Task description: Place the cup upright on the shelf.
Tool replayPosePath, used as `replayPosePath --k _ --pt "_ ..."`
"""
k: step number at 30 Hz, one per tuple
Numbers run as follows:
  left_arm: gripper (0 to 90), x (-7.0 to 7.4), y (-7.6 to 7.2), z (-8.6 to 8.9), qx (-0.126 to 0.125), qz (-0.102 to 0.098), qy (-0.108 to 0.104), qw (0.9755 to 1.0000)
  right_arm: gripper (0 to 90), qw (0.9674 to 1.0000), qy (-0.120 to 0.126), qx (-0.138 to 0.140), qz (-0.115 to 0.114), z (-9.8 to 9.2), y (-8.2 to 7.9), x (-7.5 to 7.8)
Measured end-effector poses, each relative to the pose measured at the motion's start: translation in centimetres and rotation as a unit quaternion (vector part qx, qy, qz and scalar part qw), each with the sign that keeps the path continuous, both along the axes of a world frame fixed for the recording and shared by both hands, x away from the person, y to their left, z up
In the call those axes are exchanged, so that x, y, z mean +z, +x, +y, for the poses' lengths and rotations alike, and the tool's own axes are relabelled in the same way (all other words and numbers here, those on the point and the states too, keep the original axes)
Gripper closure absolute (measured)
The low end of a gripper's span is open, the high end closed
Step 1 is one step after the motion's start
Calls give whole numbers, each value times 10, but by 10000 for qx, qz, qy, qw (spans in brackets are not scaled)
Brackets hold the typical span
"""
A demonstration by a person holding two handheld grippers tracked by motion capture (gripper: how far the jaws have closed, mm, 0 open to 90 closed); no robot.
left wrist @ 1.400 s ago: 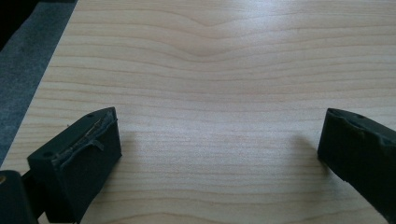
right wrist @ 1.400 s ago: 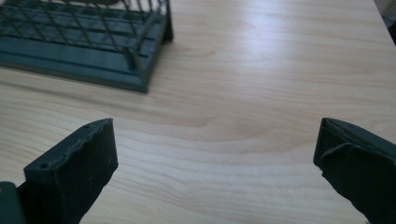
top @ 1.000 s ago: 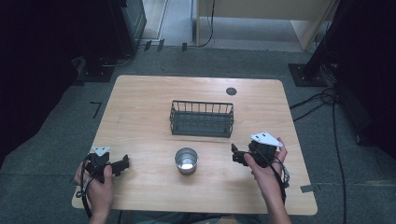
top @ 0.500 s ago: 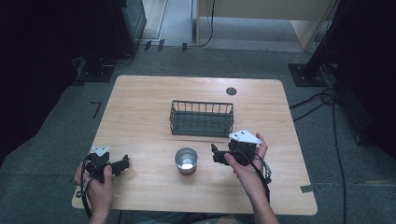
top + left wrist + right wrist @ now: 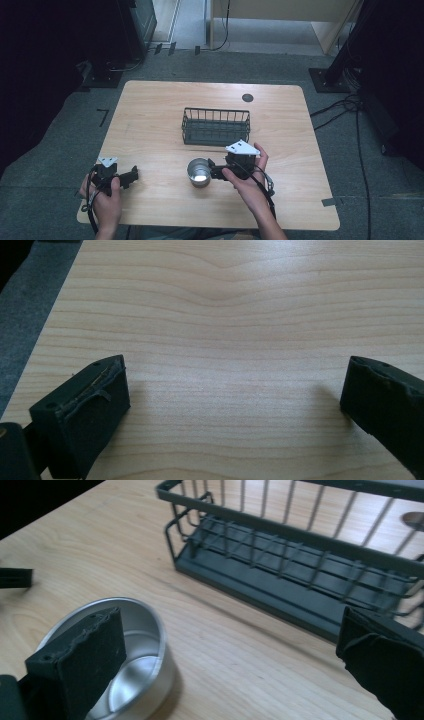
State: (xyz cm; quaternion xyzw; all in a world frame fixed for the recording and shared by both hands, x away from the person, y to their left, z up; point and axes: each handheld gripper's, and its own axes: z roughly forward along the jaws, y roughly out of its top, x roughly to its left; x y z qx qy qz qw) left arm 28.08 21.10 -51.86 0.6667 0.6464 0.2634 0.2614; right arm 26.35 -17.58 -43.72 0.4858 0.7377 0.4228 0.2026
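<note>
My right gripper (image 5: 214,170) has its jaws spread wide, pinching nothing. The metal bowl (image 5: 127,652) sits just under its near jaw, which hangs over the rim, and the wire basket (image 5: 300,565) lies just beyond the tips. My left gripper (image 5: 131,175), also gaping, rests over bare table (image 5: 225,315), well apart from the bowl.

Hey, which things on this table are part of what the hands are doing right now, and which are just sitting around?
In the job:
- metal bowl
- right gripper, jaws open, next to the bowl
- wire basket, just behind

Lying about:
- left gripper, open over bare table
- dark round cap in the tabletop
</note>
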Motion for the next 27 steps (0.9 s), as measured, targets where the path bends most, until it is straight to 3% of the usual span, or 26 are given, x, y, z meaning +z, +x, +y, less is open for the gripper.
replayPosePath --k 15,19,20,27 --pt "0 0 0 0 0 0 1 10000 0 9988 110 438 196 38 -6 -8" --pt "0 0 0 0 0 0 0 10000 0 9984 225 443 284 44 -7 -10" --pt "0 0 0 0 -1 0 1 10000 0 9974 317 564 313 47 -8 -12" --pt "0 0 0 0 -1 0 1 10000 0 9969 242 675 338 57 -11 -19"
